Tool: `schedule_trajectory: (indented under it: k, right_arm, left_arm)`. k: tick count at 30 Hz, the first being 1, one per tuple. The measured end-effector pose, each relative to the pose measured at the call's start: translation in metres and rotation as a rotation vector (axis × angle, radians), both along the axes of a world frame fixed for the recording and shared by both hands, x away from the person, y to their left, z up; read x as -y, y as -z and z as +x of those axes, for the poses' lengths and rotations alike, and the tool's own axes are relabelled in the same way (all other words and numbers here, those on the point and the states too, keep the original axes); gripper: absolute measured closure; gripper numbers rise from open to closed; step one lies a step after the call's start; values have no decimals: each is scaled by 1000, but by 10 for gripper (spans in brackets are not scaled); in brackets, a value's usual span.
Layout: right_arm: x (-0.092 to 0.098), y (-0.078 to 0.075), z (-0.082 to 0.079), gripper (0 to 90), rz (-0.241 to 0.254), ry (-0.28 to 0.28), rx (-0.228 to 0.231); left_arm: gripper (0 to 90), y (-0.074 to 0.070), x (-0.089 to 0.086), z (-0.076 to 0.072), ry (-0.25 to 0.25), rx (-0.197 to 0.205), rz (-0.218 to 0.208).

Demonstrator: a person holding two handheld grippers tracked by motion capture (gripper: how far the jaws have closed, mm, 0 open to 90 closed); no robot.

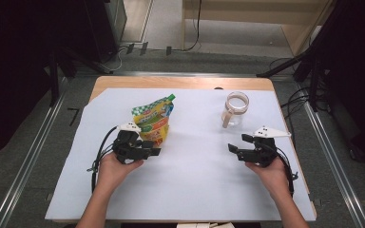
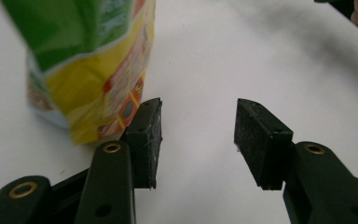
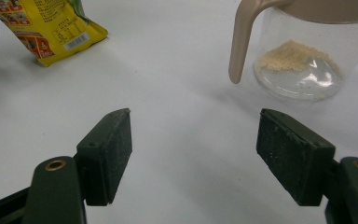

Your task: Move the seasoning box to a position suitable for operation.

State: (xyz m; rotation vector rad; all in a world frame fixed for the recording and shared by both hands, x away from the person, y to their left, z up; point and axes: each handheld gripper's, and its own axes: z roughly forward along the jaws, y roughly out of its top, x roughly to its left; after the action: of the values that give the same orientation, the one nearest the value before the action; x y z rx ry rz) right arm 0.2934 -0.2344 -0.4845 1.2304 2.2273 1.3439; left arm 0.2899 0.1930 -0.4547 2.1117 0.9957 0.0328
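In the high view a wooden table (image 1: 180, 82) carries a white sheet that covers most of its top. A yellow-and-green spouted refill pouch (image 1: 154, 119) stands left of the middle, its green cap leaning toward the far edge. A clear plastic jug (image 1: 235, 110) with a beige rim and handle stands toward the far right corner, well apart from the pouch. The left gripper (image 1: 153, 152), held in the person's left hand (image 1: 113, 170), sits just at the near side of the pouch's base with its jaws pointing toward the table's middle. The right gripper (image 1: 232, 149), held in the right hand (image 1: 271, 174), sits near the right edge, on the near side of the jug, its jaws also pointing toward the middle. In the left gripper view the two black jaws stand apart with bare white sheet between them; the pouch (image 2: 88, 65) rises just beside the outer face of one jaw, and whether it touches that jaw cannot be told. In the right gripper view the jaws stand wide apart over bare sheet, holding nothing. The jug (image 3: 303, 56) is ahead, off to one side, with a little pale powder on its bottom and its handle hanging toward the jaws; the pouch (image 3: 46, 28) lies at the opposite far corner of this view.
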Motion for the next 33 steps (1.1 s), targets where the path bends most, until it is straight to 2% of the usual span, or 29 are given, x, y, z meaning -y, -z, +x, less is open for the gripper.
schedule_trajectory:
  k: [4,6,11,14,17,18,22,27,33]
  right_arm:
    - [-1,1,0,285,-5,-9,-6]
    - [-2,1,1,304,-10,-16,-5]
    - [-3,2,0,300,-23,-26,-10]
    - [-3,2,0,288,-30,-31,-7]
    - [-2,2,1,310,-39,-32,-25]
    - [-2,3,1,314,-40,-32,-30]
    - [0,1,0,327,-22,-34,-23]
    - [-1,1,0,327,-23,-41,-17]
    - [-1,2,1,324,-17,-50,-16]
  left_arm:
    - [500,-6,-3,-9,21,43,46]
    - [488,-8,-2,-12,29,46,41]
    - [452,-15,7,-17,59,60,-3]
    - [435,-16,15,-20,97,69,5]
    - [429,-16,20,-23,105,67,14]
    - [428,-15,24,-25,117,54,-8]
    - [423,-13,29,-26,141,49,3]
    - [418,-12,31,-25,143,35,-4]
    - [418,-10,35,-25,155,42,-2]
